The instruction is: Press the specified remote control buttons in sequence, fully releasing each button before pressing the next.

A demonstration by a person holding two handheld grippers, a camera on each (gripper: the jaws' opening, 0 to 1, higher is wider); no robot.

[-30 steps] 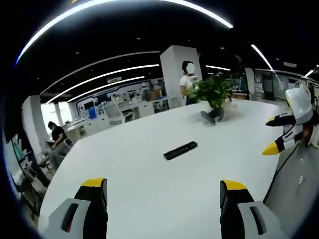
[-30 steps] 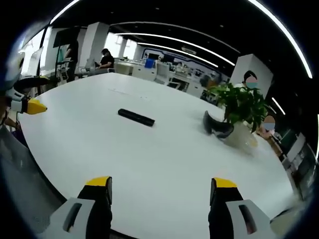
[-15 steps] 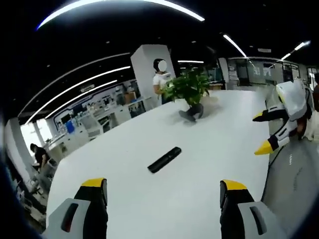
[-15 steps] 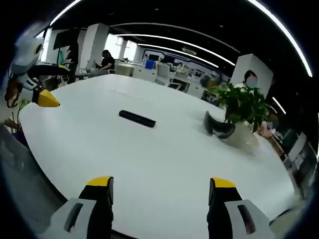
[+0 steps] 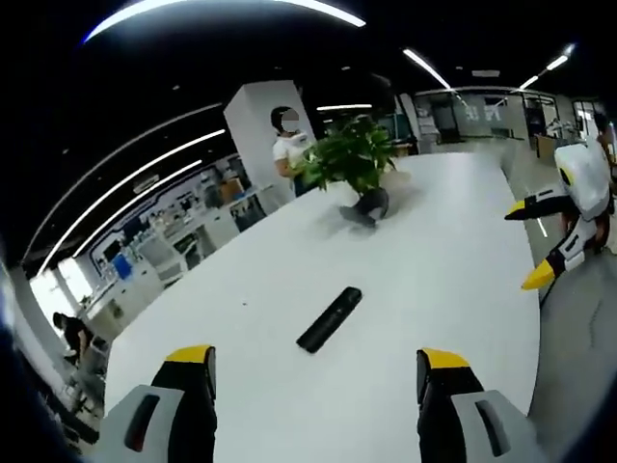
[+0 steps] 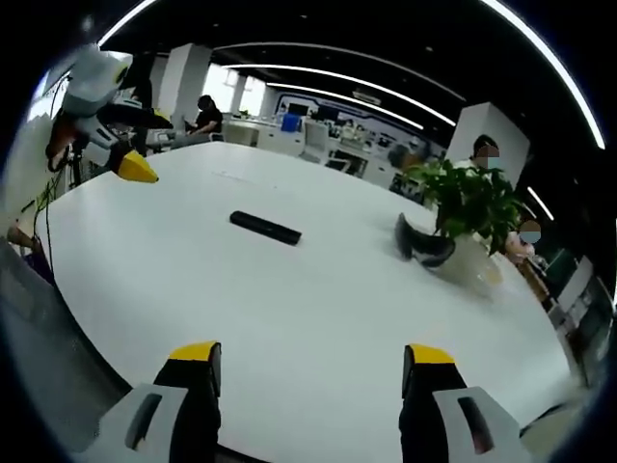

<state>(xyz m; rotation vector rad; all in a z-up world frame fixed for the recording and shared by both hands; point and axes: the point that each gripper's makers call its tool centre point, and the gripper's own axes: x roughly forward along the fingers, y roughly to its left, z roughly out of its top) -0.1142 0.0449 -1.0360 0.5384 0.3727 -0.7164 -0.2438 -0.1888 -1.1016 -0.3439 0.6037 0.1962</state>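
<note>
- Remote control: a slim black bar lying flat on the white table, untouched; in the left gripper view it sits ahead of and between the two yellow-tipped jaws of the left gripper, apart from both.
- Left gripper: jaws spread wide with nothing between them; in the right gripper view it appears at the upper left, held over the table's far edge, well apart from the remote control.
- Right gripper: jaws likewise spread and empty, over the near part of the table; the remote lies well ahead of them, slightly toward the left jaw. In the left gripper view this gripper enters from the right, beyond the table's edge, its two yellow tips parted.
- Potted plant: green foliage in a pale pot, standing on the table beyond the remote, with a dark object beside it.
- Room: an open-plan office with a dark ceiling, long curved light strips, white pillars, and desks in the background.
- People: one person stands behind the plant; another sits at a distant desk.
</note>
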